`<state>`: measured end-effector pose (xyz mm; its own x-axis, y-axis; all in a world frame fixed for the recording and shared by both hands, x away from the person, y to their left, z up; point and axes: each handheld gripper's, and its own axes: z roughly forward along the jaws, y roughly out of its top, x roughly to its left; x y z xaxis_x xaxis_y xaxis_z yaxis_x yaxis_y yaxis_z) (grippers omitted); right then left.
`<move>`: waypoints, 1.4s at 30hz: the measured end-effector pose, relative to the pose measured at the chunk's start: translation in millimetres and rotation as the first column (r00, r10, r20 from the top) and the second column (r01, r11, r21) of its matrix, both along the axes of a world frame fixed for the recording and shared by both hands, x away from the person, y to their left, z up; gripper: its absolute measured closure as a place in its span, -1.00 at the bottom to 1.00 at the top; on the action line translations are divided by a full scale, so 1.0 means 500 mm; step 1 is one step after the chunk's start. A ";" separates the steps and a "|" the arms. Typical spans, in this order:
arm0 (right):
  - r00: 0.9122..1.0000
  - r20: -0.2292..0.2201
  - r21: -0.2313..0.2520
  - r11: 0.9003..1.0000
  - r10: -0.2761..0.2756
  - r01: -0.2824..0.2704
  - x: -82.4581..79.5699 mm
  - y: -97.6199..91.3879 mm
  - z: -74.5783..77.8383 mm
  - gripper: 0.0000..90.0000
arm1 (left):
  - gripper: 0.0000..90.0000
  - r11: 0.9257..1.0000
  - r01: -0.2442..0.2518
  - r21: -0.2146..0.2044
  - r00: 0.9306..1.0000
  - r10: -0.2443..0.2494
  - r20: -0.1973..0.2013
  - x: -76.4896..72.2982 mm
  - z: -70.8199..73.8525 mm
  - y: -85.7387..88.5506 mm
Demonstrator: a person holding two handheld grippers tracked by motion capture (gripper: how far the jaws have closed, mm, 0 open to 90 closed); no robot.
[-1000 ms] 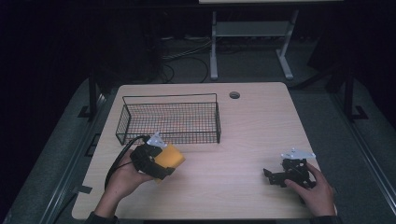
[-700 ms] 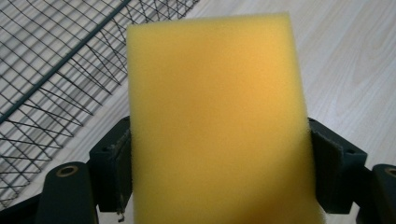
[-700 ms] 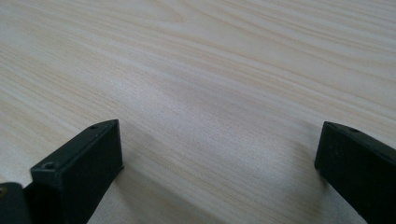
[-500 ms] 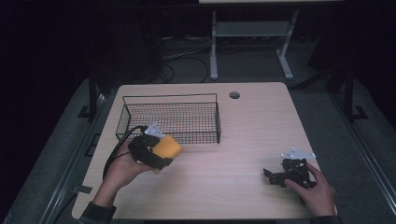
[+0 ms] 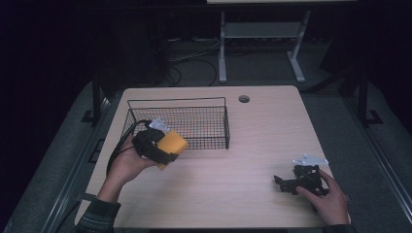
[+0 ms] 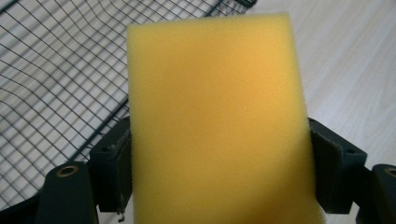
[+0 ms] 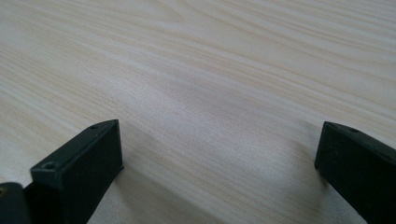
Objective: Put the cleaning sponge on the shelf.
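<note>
Dark room, pale wood counter (image 5: 243, 145). Left tool (image 5: 163, 145) clamps a yellow sponge (image 5: 171, 143), lifted at the front wall of the wire basket (image 5: 214, 104), left of centre. Right tool (image 5: 282, 182) rests wide and empty, lower right. Next, likely: carry over the rim, release.

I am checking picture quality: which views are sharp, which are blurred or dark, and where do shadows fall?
High view: table lit, surroundings almost black, slightly soft. Left gripper view: the yellow sponge is close and blurred; the wire basket behind looks bent. Right gripper view: wood grain sharp farther off, soft shadow between the jaws of the right gripper.
</note>
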<state>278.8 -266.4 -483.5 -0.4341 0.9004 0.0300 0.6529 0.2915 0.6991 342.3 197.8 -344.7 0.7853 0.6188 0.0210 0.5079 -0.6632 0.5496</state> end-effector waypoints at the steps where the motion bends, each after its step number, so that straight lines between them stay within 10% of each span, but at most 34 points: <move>1: 1.000 0.000 0.000 1.000 0.000 0.000 0.000 0.000 0.000 -1.00 | -0.51 1.000 -0.004 0.000 1.000 0.004 0.002 0.004 0.003 0.001; 42: 1.000 0.001 -0.002 1.000 -0.001 0.001 0.000 0.000 0.000 -1.00 | -0.50 0.980 -0.199 0.023 0.978 0.197 0.070 0.178 0.030 0.090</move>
